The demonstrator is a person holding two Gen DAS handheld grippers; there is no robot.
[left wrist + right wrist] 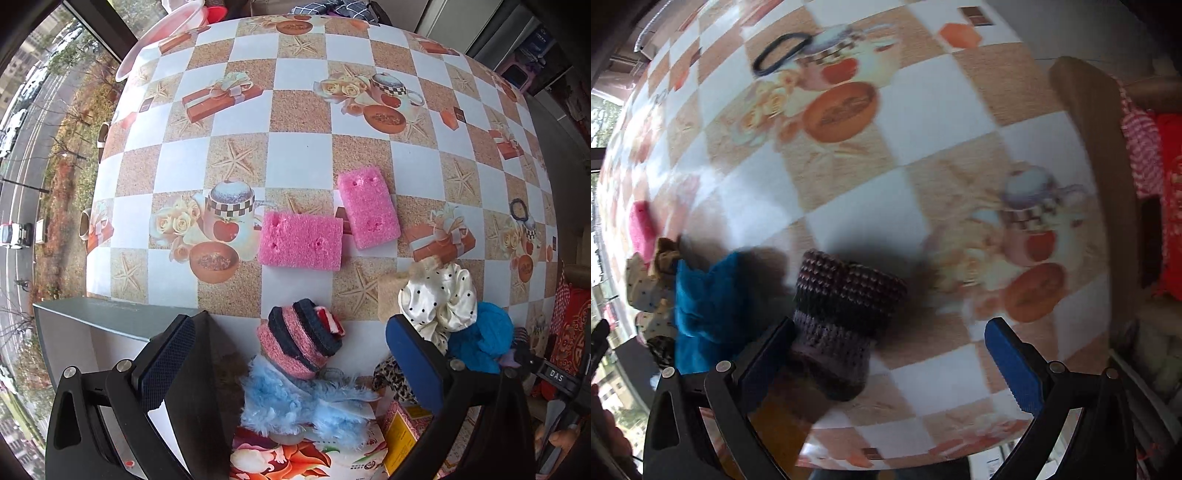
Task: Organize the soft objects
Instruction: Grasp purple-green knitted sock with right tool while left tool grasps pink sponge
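In the left wrist view two pink sponges [300, 240] [369, 212] lie mid-table. My left gripper [288, 332] is open above a rolled pink-and-navy striped sock [299, 343], with a fluffy light-blue item [295, 402] below it. Beside its right finger sit a white polka-dot scrunchie [439, 295], a blue knitted piece [480, 338] and a leopard scrunchie [391, 376]. In the blurred right wrist view my right gripper [888, 328] is open. A dark purple knitted piece [846, 302] rests against its left finger [768, 354]. The blue knitted piece [709, 295] and polka-dot scrunchie [646, 288] lie further left.
A grey box [92, 332] stands at the near left table edge. A black hair tie [517, 208] [783, 51] lies on the checked tablecloth [295, 110]. A tan sponge [391, 295], a yellow carton [402, 432] and a floral box [295, 458] are near. A wooden chair back [1082, 147] is on the right.
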